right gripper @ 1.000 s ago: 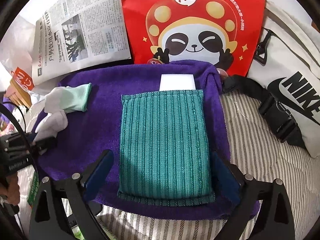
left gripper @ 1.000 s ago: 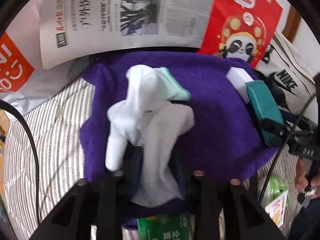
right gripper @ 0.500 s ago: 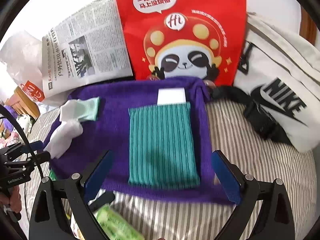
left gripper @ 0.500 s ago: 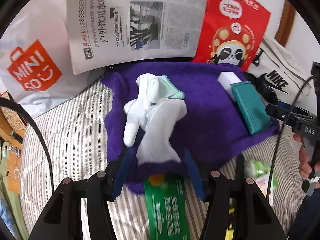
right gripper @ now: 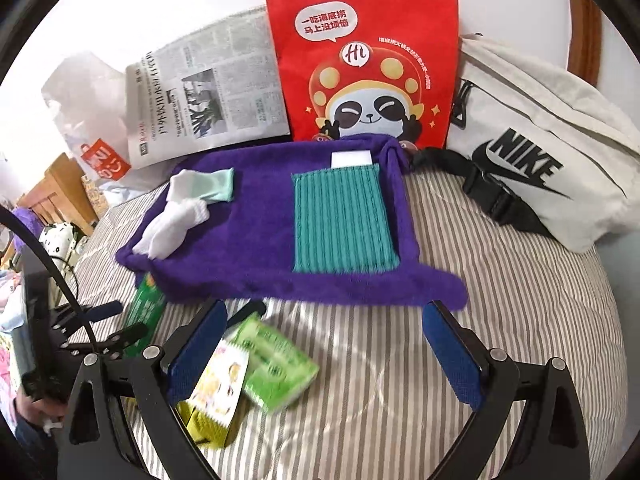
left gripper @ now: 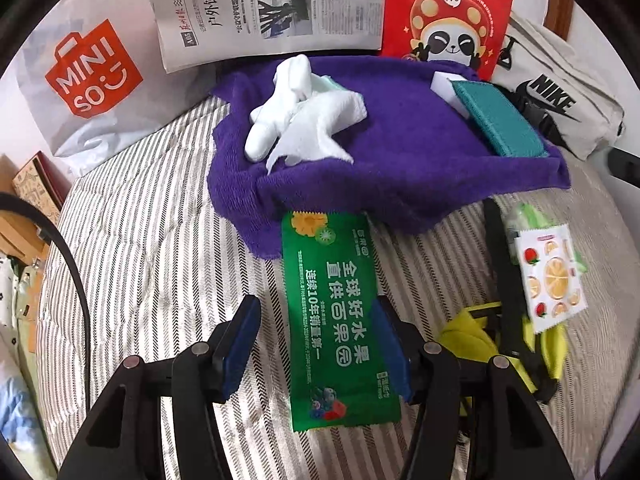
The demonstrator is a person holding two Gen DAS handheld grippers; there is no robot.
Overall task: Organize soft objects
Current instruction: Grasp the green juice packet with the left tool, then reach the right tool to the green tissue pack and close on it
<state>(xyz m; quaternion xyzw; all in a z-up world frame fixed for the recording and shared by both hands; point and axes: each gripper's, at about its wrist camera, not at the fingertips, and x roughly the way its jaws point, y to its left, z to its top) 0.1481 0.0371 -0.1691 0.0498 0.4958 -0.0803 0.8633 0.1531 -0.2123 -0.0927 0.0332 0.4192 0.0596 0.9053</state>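
A purple towel (left gripper: 400, 160) (right gripper: 248, 248) lies spread on the striped bed. On its left part lie white socks (left gripper: 304, 120) (right gripper: 176, 220), one with a mint cuff (right gripper: 218, 186). On its right part lie a teal ribbed cloth (left gripper: 500, 120) (right gripper: 342, 224) and a white sponge block (left gripper: 446, 86) (right gripper: 352, 158). My left gripper (left gripper: 316, 344) is open and empty, pulled back over a green packet (left gripper: 340, 332). My right gripper (right gripper: 324, 356) is open and empty, in front of the towel's near edge.
A red panda bag (right gripper: 368, 64), a newspaper (right gripper: 208, 104), a white Nike bag (right gripper: 540, 152) and a Miniso bag (left gripper: 92, 68) stand behind the towel. A fruit-print packet (left gripper: 550, 280) (right gripper: 218, 388), a light green pack (right gripper: 276, 364) and a yellow item (left gripper: 476, 340) lie in front.
Both grippers have drawn back from the towel. The left one let go of the white socks, which now lie on the towel. The packets in front came into view.
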